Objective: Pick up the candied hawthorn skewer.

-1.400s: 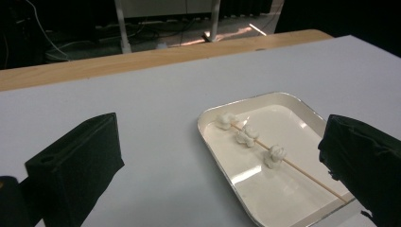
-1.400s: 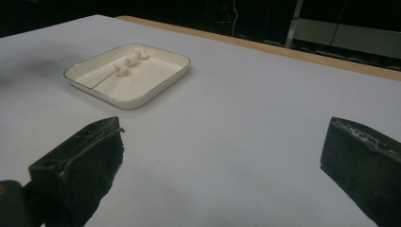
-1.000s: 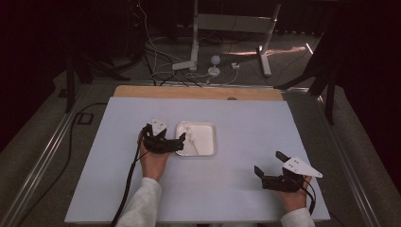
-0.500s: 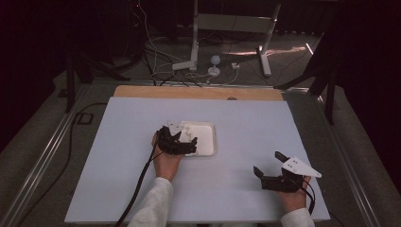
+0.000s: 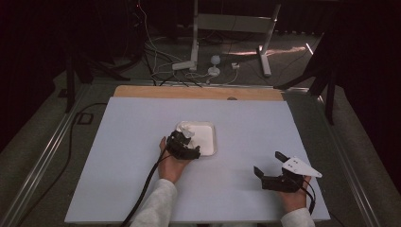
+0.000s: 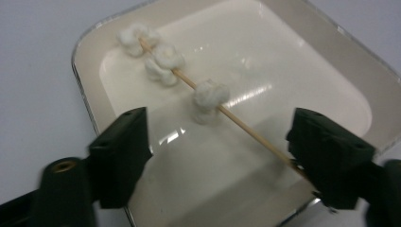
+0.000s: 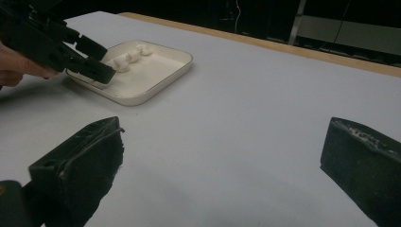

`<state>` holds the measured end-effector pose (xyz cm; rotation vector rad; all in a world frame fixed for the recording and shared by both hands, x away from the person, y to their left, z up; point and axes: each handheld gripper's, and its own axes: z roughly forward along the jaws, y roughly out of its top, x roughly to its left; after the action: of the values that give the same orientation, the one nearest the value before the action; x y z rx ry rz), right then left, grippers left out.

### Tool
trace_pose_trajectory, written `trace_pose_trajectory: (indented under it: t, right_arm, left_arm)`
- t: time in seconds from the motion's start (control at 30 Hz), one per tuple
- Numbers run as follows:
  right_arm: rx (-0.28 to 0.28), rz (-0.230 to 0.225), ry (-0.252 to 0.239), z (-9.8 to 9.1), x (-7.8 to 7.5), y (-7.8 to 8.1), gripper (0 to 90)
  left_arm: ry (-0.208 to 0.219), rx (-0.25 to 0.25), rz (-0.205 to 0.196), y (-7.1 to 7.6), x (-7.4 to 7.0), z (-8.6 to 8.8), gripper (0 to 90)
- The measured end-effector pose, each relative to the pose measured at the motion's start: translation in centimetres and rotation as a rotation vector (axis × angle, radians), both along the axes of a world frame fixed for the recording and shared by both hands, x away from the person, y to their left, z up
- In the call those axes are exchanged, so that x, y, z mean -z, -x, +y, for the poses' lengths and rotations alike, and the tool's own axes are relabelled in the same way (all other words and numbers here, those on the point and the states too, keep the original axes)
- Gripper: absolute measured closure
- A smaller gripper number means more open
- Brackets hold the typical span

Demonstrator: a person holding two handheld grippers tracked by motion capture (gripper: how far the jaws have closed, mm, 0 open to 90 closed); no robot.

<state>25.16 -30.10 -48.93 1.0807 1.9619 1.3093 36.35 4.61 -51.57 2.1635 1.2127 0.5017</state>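
Observation:
A white square tray [image 5: 206, 138] lies mid-table. In it rests a thin wooden skewer [image 6: 246, 128] threaded with three white marshmallows [image 6: 209, 97]. My left gripper [image 5: 189, 144] hangs low over the tray's near left part. Its jaws have just been closing and still stand apart, astride the skewer's bare end, the pads not pressing on it [image 6: 217, 130]. The stick runs up against the right-hand jaw. My right gripper [image 5: 269, 163] rests near the table's front right, open with nothing between its fingers [image 7: 222, 151]. It looks across at the tray [image 7: 156, 82] and the left gripper [image 7: 94, 61].
The pale table top [image 5: 265, 123] ends in a wooden strip [image 5: 198, 92] at the far edge. Beyond it stand a metal stand [image 5: 195, 33] and loose cables [image 5: 156, 56] on the floor. Metal rails [image 5: 42, 156] run along both sides.
My left gripper has moved right and down from beside the tray to over it, and its jaws have narrowed. The right gripper has kept still.

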Motion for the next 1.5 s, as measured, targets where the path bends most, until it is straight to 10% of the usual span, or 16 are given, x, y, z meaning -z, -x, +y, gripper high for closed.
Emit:
trace_pose_trajectory:
  t: [0.57, 1.5]
  right_arm:
    - [-0.009, 0.014, 0.000, 0.1, 0.1, -0.1, 0.0]
    - [-0.008, 0.014, -0.004, 0.0, 0.1, 0.0, 0.0]
  left_arm:
    - [0.091, -0.041, 0.164, -0.4, -0.8, 2.8, 88.6]
    - [0.157, -0.002, 0.133, 0.2, -1.3, 3.8, 89.8]
